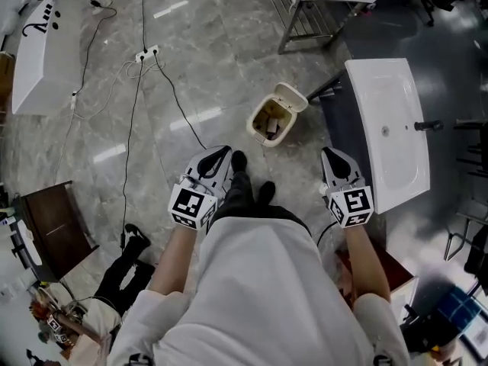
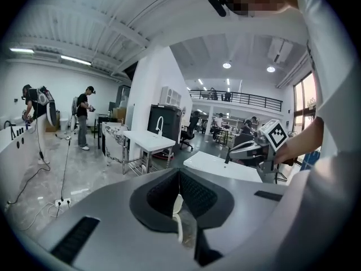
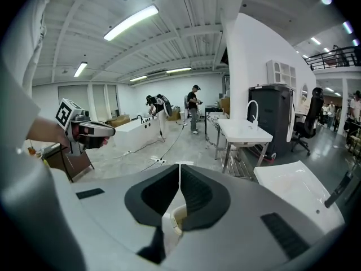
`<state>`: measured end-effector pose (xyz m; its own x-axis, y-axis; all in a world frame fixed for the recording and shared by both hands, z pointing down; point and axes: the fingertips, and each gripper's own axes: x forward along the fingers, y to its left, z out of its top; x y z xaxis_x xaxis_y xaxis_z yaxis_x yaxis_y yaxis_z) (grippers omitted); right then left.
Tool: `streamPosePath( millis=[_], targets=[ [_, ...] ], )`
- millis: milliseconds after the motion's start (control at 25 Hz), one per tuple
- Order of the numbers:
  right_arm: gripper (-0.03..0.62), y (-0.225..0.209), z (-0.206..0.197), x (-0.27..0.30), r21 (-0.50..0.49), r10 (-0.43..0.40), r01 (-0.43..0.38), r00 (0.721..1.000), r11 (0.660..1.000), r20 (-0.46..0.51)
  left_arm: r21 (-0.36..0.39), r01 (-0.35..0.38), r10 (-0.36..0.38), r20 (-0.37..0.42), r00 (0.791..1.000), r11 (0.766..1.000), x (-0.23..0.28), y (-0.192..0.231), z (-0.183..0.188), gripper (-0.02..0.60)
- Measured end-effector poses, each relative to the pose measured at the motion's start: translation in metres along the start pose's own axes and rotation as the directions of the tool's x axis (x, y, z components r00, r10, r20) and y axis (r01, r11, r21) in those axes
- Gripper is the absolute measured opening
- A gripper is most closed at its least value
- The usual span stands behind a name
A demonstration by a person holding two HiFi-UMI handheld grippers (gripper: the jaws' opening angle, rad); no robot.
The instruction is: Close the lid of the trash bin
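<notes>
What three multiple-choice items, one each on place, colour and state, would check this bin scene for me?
1. Where is the trash bin?
A) on the floor ahead of the person's shoes
B) on a table
C) hung on a wall
2. What colour is the trash bin?
A) black
B) cream
C) red
3. How is its lid?
A) shut
B) tipped back, open
C) missing

Key: 1 A, it stands on the grey floor beyond the shoes; 2 B, its walls are cream; 3 B, the lid stands back and the inside shows.
</notes>
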<state>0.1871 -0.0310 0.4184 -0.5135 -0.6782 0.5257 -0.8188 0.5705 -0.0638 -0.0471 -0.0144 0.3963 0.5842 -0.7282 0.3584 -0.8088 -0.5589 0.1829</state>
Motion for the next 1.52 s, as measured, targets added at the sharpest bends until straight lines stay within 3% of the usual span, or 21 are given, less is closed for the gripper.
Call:
streamPosePath(
  millis=[440, 760, 1040, 1280, 1520],
  targets=[
    [0.032, -0.004, -0.005, 0.086, 0.032, -0.013, 0.017, 0.995, 0.999, -0.101, 0.016, 0.097, -0.096, -0.069, 0.993, 0.995, 0.044, 0.061, -0.018, 0.017],
    [0.032, -0.017, -0.035, 0.141, 0.049, -0.009, 0.019, 0.979, 0.999, -0.203, -0.032, 0.128, -0.131, -0.115, 0.985, 0.991, 0.067, 0.087, -0.042, 0.017],
    [0.038, -0.045, -0.073, 0.183, 0.052, 0.006, 0.009, 0.959, 0.999, -0.285, -0.087, 0.106, -0.119, -0.160, 0.980, 0.991, 0.081, 0.085, -0.073, 0.017],
    [0.123, -0.075, -0.108, 0.222, 0.055, 0.042, -0.024, 0.936, 0.998, -0.348, -0.105, 0.050, -0.068, -0.178, 0.982, 0.993, 0.105, 0.090, -0.085, 0.017],
    [0.158, -0.102, -0.148, 0.263, 0.023, 0.088, -0.086, 0.899, 0.996, -0.430, -0.167, -0.013, -0.019, -0.185, 0.983, 0.986, 0.125, 0.085, -0.097, 0.017]
  ],
)
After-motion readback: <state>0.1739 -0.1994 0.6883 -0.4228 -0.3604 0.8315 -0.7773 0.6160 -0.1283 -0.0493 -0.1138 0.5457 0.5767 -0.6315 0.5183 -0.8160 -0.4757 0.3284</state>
